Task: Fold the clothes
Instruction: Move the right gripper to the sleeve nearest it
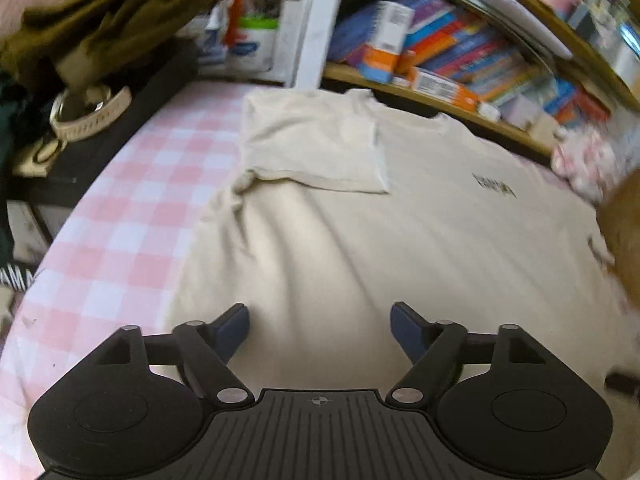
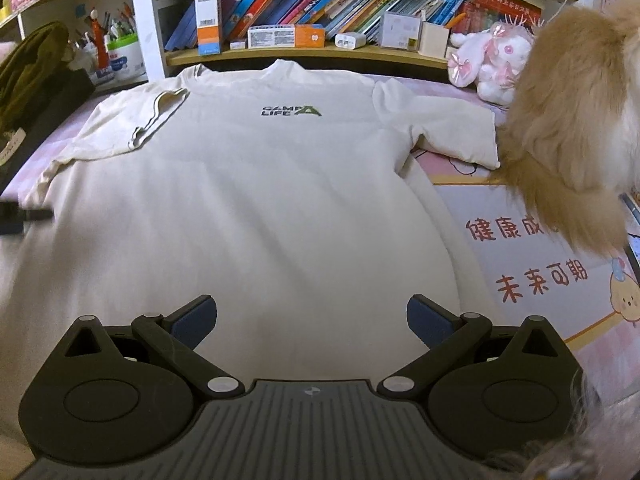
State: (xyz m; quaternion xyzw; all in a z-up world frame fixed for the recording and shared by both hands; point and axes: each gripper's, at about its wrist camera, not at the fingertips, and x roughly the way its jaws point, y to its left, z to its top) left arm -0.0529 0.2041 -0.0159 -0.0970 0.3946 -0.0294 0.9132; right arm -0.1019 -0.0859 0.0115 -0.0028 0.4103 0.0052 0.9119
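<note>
A cream T-shirt [image 2: 256,184] with a small dark chest logo [image 2: 290,110] lies face up on the bed. Its left sleeve [image 1: 316,144] is folded inward over the chest; the right sleeve [image 2: 440,124] still spreads outward. My left gripper [image 1: 320,328] hovers open over the shirt's lower left part, nothing between its blue-padded fingers. Above the shirt's lower middle, my right gripper [image 2: 312,320] is open too and holds nothing. The shirt's hem is hidden below both grippers.
A pink checked sheet [image 1: 120,220] shows left of the shirt. A furry tan animal [image 2: 560,120] stands at the shirt's right sleeve. Bookshelves [image 2: 320,8] and a pink plush toy [image 2: 492,60] line the far edge. Olive clothing [image 1: 100,20] and a watch [image 1: 88,112] sit at far left.
</note>
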